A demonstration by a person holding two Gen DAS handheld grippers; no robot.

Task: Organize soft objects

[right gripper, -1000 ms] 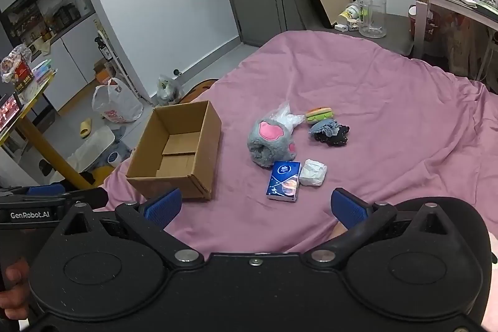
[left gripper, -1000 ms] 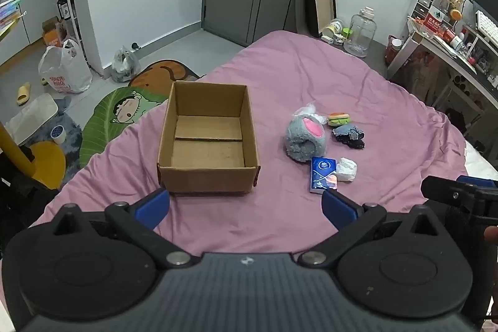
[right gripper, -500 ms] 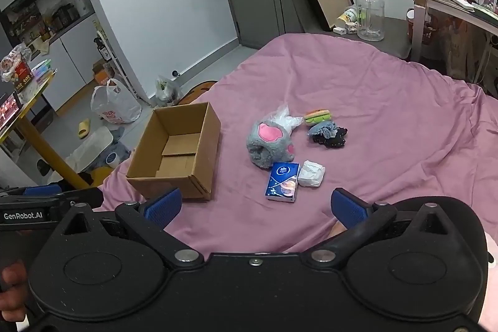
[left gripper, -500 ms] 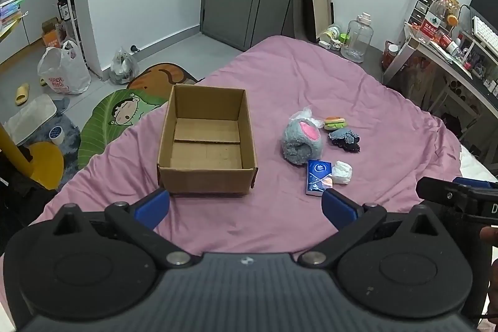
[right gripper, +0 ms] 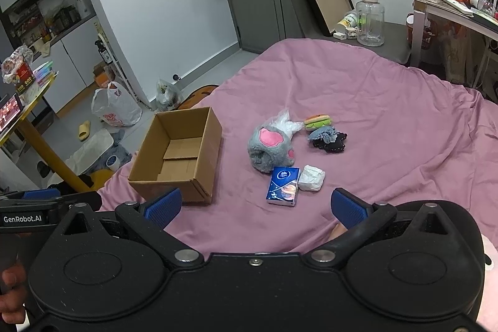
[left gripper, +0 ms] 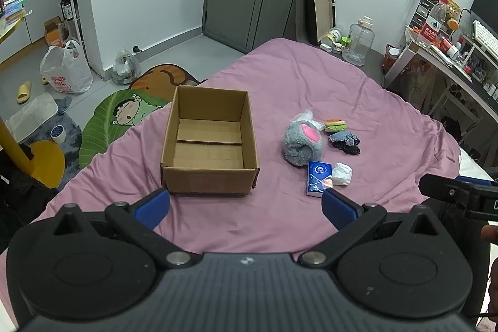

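Note:
An open cardboard box (left gripper: 209,142) (right gripper: 179,154) sits on the pink bedspread, nothing inside it. To its right lie a grey and pink plush (left gripper: 301,140) (right gripper: 271,149), a small burger toy (left gripper: 335,124) (right gripper: 317,121), a dark cloth bundle (left gripper: 345,141) (right gripper: 328,139), a blue tissue pack (left gripper: 319,178) (right gripper: 283,185) and a white wad (left gripper: 341,173) (right gripper: 312,177). My left gripper (left gripper: 246,207) hovers open short of the box. My right gripper (right gripper: 255,207) hovers open just before the tissue pack. Neither holds anything.
The bed (left gripper: 311,89) fills the middle. On the floor to the left are cartoon mats (left gripper: 124,114), plastic bags (left gripper: 67,72) and a yellow table leg (left gripper: 14,145). A cluttered desk (left gripper: 448,52) stands right; a large water jug (left gripper: 358,41) is beyond the bed.
Both grippers have drawn back and risen slightly, so the box and the soft things look a little smaller. Nothing on the bed has moved, and both stay open.

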